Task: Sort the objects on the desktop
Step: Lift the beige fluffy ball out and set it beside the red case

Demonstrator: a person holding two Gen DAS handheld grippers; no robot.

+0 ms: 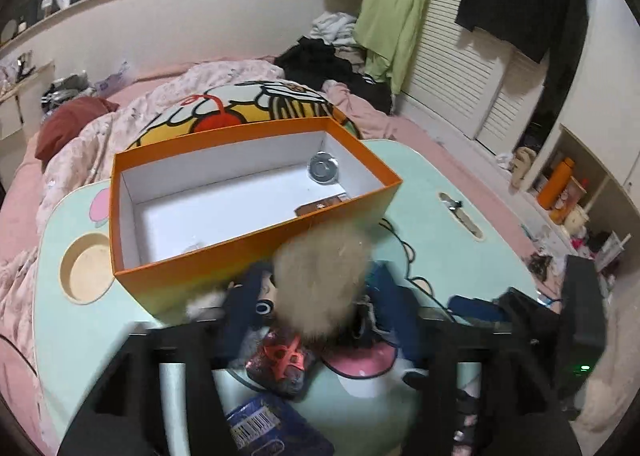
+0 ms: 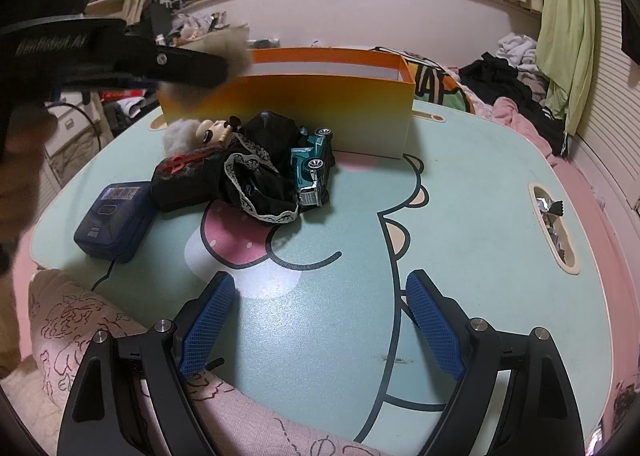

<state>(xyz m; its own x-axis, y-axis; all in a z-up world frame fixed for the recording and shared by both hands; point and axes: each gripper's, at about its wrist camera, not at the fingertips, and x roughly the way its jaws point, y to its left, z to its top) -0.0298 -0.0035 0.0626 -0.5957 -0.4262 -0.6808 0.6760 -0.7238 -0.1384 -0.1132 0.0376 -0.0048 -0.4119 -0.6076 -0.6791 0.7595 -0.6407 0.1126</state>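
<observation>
My left gripper pinches the beige fur pompom above the orange box's near wall. I should carry it past the rim before releasing. My right gripper hangs spread over the tabletop's near edge.

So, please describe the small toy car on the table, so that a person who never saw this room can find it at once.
Find the orange box on the pale green cartoon table. In front of its near wall lies a small pile of things; the toy car is at the right end of that pile, beside black lace-trimmed cloth. It alone is teal, hard and shiny, with wheels and a chrome grille.
</observation>
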